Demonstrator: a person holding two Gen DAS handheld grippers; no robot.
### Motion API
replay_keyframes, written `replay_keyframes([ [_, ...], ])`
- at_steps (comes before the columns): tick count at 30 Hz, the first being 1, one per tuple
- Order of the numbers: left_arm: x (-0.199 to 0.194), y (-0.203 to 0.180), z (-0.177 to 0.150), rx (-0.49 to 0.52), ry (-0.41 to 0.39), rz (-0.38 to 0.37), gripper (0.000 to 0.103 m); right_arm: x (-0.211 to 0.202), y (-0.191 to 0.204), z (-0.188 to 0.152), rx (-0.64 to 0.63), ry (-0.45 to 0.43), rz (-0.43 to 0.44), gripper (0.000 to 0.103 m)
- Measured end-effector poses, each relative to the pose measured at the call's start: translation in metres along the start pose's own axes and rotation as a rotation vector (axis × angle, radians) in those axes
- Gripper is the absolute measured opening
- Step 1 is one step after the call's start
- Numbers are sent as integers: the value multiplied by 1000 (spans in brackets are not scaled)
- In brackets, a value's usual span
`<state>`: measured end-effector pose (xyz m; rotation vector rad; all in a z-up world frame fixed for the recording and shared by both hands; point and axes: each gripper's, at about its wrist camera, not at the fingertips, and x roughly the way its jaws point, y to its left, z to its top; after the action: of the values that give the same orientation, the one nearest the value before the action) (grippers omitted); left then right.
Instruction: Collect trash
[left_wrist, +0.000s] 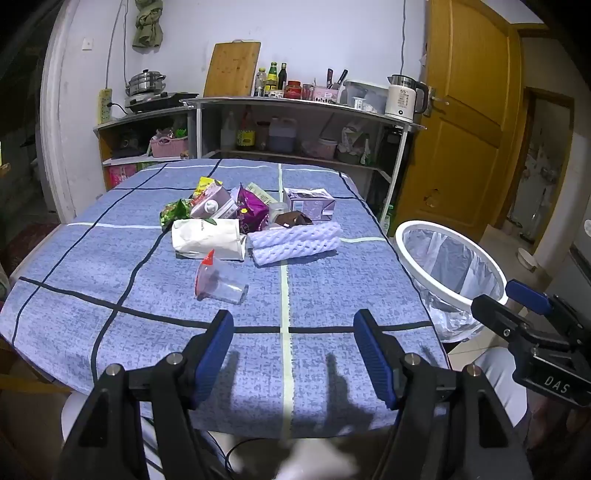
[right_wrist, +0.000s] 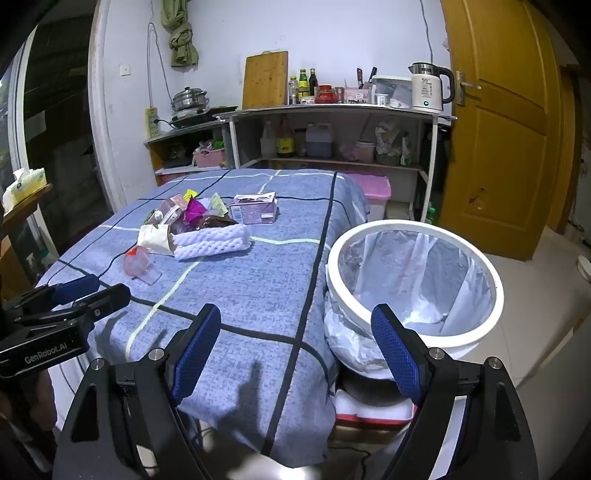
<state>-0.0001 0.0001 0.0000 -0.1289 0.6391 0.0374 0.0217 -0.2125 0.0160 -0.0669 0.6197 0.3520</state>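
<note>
Left gripper gaped wide, empty; trash pile lay well ahead. Right gripper also spread, empty; bin just ahead-right.

We are looking past the bench (draped in a blue checked cloth) at a shelf unit standing against the wall, carrying a wooden cutting board, sauce bottles and a white kettle. A yellow door is standing beside it, right of the shelves.
</note>
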Motion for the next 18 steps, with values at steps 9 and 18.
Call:
replay_keyframes([
  [9,0,0,0,-2,0,-1,69,3,0,0,1,1,2,84],
  [18,0,0,0,-3,0,-2,69,2,0,0,0,-1,1,84],
])
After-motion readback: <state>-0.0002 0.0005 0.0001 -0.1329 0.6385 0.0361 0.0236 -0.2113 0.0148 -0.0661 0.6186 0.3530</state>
